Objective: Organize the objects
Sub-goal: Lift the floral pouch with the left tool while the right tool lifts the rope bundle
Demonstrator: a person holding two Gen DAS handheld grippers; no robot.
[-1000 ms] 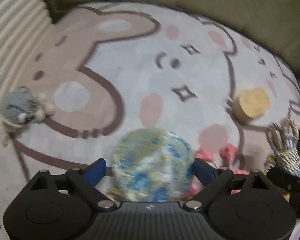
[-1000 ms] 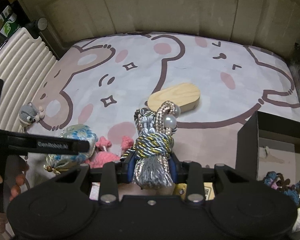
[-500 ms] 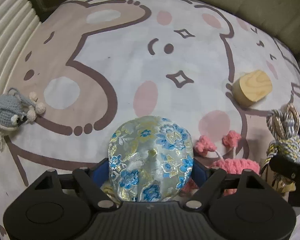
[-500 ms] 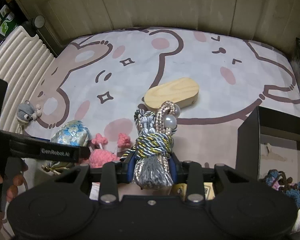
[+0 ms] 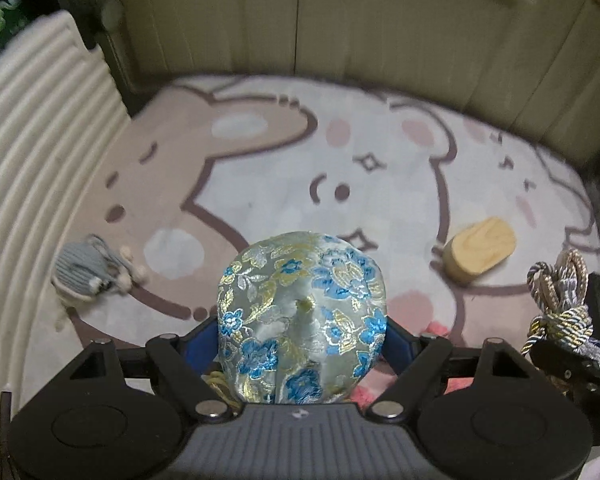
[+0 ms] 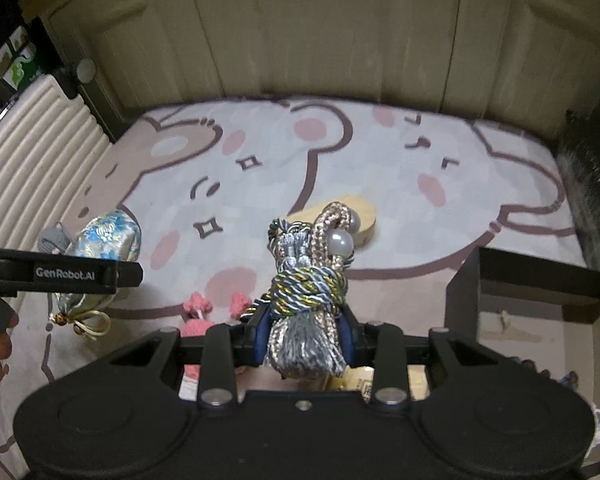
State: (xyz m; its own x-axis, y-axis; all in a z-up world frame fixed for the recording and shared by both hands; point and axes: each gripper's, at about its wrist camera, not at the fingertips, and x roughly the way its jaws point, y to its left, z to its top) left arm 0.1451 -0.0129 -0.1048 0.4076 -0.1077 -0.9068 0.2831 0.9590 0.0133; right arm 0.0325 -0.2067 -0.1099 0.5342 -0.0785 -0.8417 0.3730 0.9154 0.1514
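Observation:
My left gripper (image 5: 302, 340) is shut on a silver brocade pouch with blue and gold flowers (image 5: 300, 316) and holds it lifted above the cartoon-bear mat (image 5: 260, 184). The pouch also shows in the right wrist view (image 6: 100, 248), with its gold cord hanging below. My right gripper (image 6: 306, 336) is shut on a knotted silver, gold and grey tassel cord with pearl beads (image 6: 308, 280), held above the mat. The cord also shows in the left wrist view (image 5: 560, 308).
A grey crocheted mouse (image 5: 88, 272) lies at the mat's left edge. An oval wooden block (image 5: 480, 248) lies to the right. A pink crocheted toy (image 6: 204, 312) lies below the grippers. A black open box (image 6: 540, 312) stands at the right. A ribbed white cushion (image 5: 28, 168) borders the left.
My left gripper closed on the brocade pouch and lifted it off the mat, tilting upward. My right gripper kept hold of the tassel cord and rose a little.

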